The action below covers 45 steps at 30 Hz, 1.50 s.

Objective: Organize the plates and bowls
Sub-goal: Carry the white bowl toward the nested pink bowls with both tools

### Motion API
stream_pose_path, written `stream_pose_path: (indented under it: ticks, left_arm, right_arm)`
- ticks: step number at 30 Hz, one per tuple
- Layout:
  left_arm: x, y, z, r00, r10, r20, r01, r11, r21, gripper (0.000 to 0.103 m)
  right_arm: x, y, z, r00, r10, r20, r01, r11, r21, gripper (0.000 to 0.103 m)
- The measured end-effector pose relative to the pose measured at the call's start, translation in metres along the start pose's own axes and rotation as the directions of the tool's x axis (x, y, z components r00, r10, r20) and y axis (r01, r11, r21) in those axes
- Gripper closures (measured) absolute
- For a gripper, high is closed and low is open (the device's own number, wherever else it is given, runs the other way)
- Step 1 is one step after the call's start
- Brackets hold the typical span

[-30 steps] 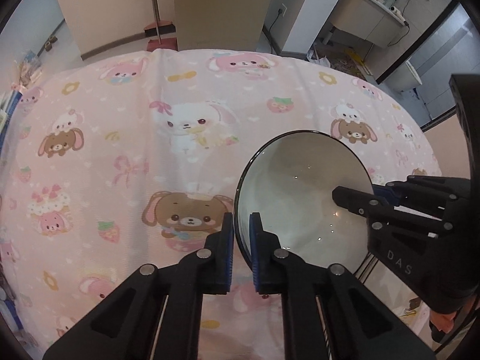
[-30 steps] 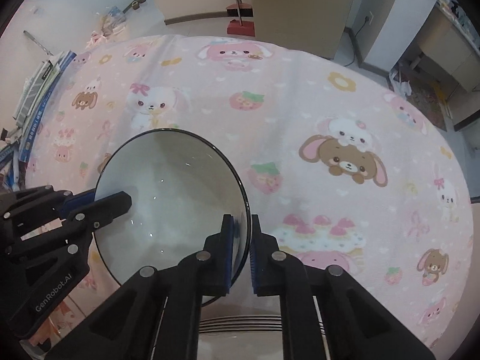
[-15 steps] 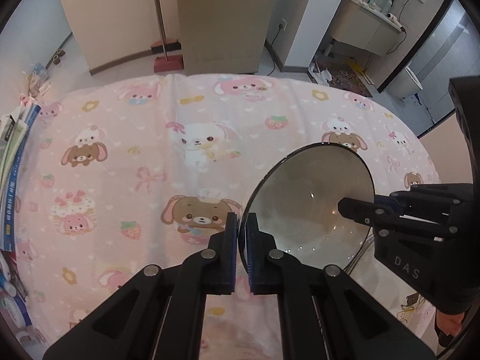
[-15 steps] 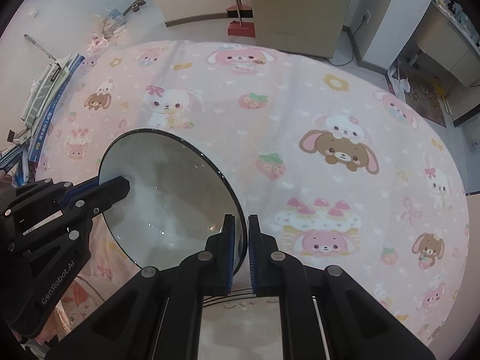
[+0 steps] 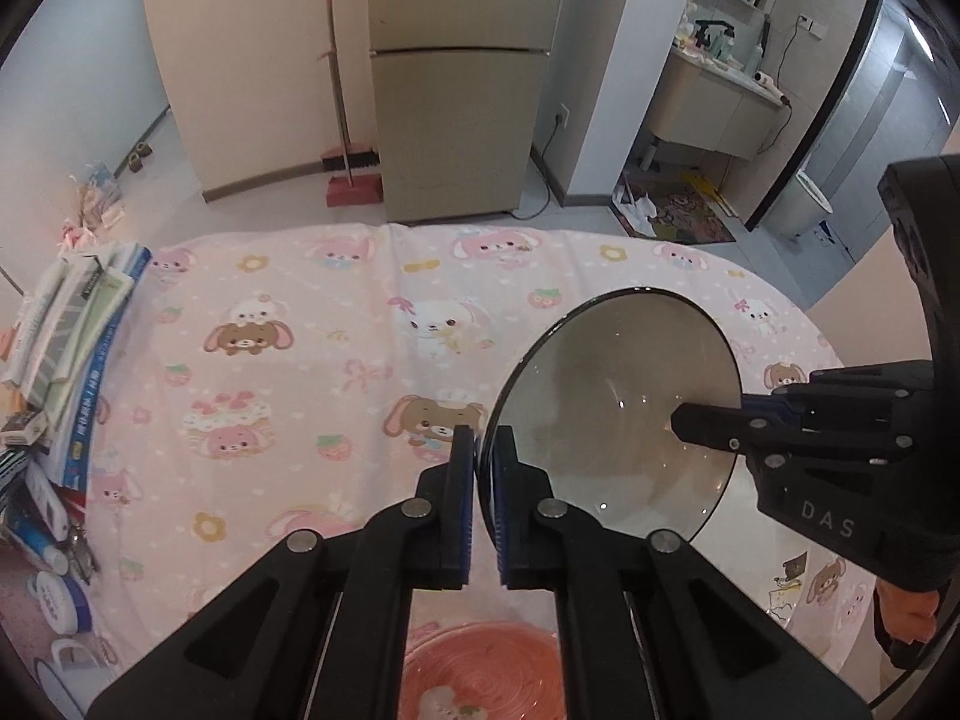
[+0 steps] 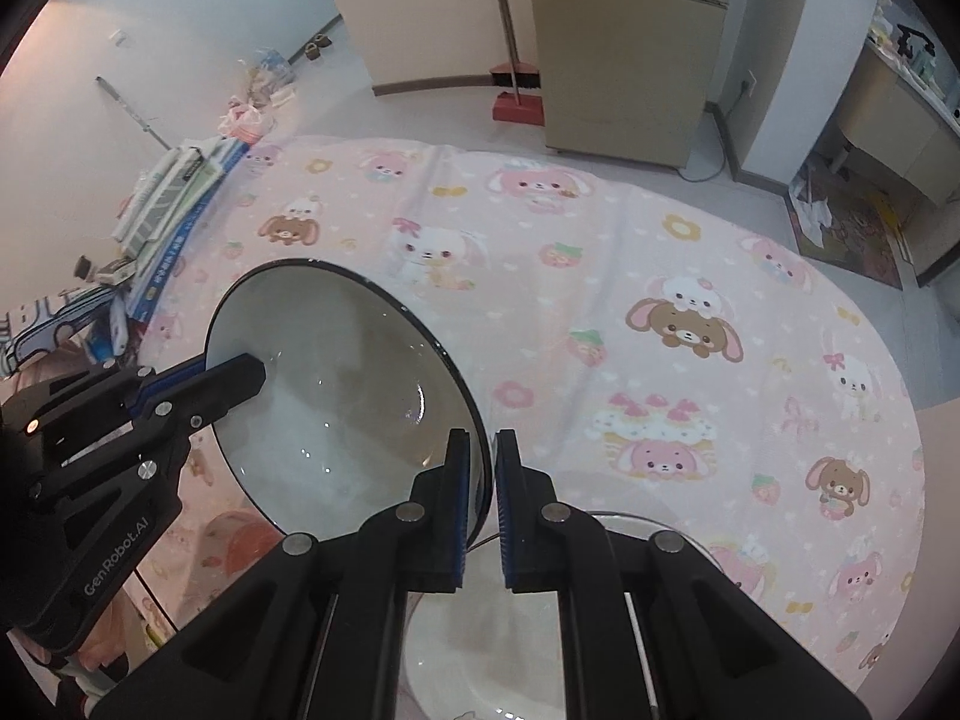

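A white bowl with a thin dark rim [image 5: 606, 414] [image 6: 336, 384] hangs in the air above the pink cartoon tablecloth [image 5: 300, 360] [image 6: 630, 312], held from both sides. My left gripper [image 5: 483, 450] is shut on its left rim; it also shows in the right wrist view [image 6: 240, 369]. My right gripper [image 6: 480, 450] is shut on the opposite rim; it also shows in the left wrist view [image 5: 708, 420]. A pink bowl [image 5: 480, 672] lies below the left gripper. A white bowl [image 6: 480, 648] lies below the right gripper.
Books and papers [image 5: 66, 348] [image 6: 174, 198] are stacked at the table's left edge, with small bottles and tins [image 5: 48, 564] beside them. A fridge [image 5: 456, 78], a broom [image 5: 348, 138] and a sink cabinet [image 5: 714, 102] stand beyond the table.
Both grippers have lifted the dark-rimmed bowl well up from the table. The pink bowl and the white bowl have come into view beneath them.
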State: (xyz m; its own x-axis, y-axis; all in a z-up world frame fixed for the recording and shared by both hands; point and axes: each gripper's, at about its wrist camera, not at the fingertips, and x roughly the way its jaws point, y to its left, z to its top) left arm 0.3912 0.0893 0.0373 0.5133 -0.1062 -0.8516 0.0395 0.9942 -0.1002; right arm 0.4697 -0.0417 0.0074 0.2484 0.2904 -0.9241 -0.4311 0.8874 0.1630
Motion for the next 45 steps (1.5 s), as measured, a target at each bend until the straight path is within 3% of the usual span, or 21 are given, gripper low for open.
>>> stream_pose_path:
  ticks: [11, 25, 34, 45]
  left_arm:
    - [-0.056, 0.022, -0.034, 0.997, 0.001, 0.074, 0.002, 0.999, -0.040, 0.099]
    - [-0.089, 0.049, -0.088, 0.996, 0.001, 0.085, 0.006, 0.997, -0.078, 0.099]
    - [-0.089, 0.056, -0.122, 0.998, 0.001, 0.063, 0.005, 0.996, -0.093, 0.098]
    - [-0.068, 0.050, -0.143, 1.000, -0.022, 0.003, 0.022, 0.995, -0.097, 0.098]
  right_arm:
    - [-0.040, 0.057, -0.026, 0.998, 0.002, 0.058, 0.003, 0.996, -0.093, 0.094]
    - [-0.044, 0.111, -0.066, 0.999, -0.002, 0.037, 0.008, 0.986, -0.168, 0.093]
    - [-0.032, 0.129, -0.096, 1.000, -0.011, 0.007, 0.012, 0.982, -0.186, 0.093]
    - [-0.007, 0.122, -0.120, 0.998, -0.021, -0.057, 0.011, 0.984, -0.175, 0.093]
